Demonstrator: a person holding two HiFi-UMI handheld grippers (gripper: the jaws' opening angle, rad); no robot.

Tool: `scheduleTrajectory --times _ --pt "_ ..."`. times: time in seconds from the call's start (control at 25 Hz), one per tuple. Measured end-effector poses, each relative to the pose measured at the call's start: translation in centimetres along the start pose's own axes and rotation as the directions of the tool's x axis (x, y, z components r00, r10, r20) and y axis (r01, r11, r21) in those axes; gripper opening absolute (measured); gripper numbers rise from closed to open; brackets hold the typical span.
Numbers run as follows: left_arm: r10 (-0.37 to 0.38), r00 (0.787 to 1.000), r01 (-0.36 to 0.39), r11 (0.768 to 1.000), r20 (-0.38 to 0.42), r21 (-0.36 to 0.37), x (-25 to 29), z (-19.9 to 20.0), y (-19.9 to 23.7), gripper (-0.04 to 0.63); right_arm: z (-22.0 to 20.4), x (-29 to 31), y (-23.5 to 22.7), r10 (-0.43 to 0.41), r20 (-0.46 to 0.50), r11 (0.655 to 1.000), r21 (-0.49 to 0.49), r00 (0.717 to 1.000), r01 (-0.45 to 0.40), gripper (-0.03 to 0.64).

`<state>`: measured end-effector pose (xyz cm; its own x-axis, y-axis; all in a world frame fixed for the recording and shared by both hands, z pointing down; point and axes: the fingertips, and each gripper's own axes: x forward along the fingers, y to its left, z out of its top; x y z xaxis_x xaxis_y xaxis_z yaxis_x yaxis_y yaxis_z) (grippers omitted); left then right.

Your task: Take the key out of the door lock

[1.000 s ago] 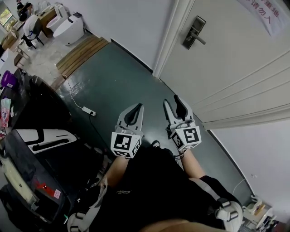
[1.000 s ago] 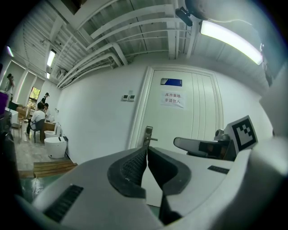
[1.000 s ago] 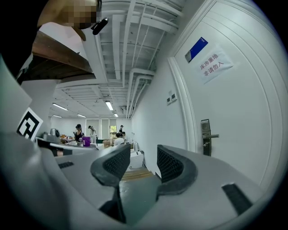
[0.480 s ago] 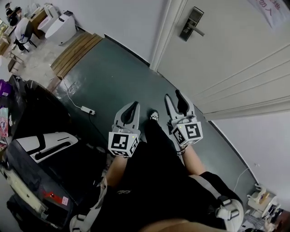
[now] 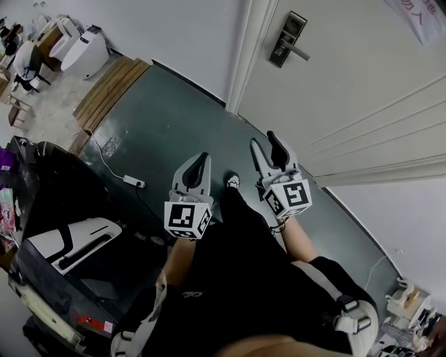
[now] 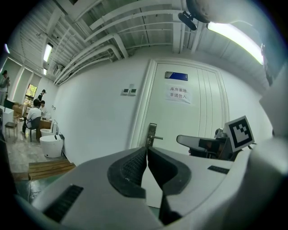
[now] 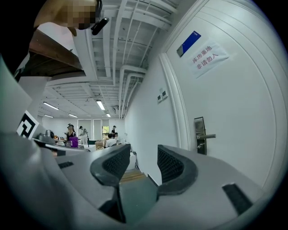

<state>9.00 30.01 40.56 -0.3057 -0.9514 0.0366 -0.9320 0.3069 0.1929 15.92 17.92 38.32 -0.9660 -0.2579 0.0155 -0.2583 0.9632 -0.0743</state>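
The white door (image 5: 362, 77) carries a metal lock plate with a lever handle (image 5: 286, 40), up ahead of both grippers and well out of reach. In the right gripper view the lock plate (image 7: 200, 134) shows a small stub under the lever; I cannot tell whether it is the key. My right gripper (image 5: 266, 146) is open and empty, its jaws (image 7: 143, 157) pointing along the wall. My left gripper (image 5: 197, 166) is shut on nothing, its tips (image 6: 146, 152) lined up just below the lock plate (image 6: 152, 134).
A paper sign (image 5: 412, 15) hangs on the door. On the dark green floor lie a power strip with cable (image 5: 134, 182) and wooden boards (image 5: 110, 85). Dark equipment (image 5: 56, 209) stands at the left. People sit at the far left (image 5: 28, 56).
I have stepped nearer the door: the lock has drifted left and up in the head view, and a shoe now shows between the grippers. Both grippers keep their pose.
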Motion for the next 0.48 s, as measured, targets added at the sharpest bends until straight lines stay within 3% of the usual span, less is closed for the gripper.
scheduleTrajectory --times 0.48 --pt "-0.029 0.997 0.031 0.999 -0.067 0.025 12.4 1.3 1.5 0.028 -0.2 8.4 -8.5 -0.01 -0.007 0.998 0.069 1.0 0.01 0.189"
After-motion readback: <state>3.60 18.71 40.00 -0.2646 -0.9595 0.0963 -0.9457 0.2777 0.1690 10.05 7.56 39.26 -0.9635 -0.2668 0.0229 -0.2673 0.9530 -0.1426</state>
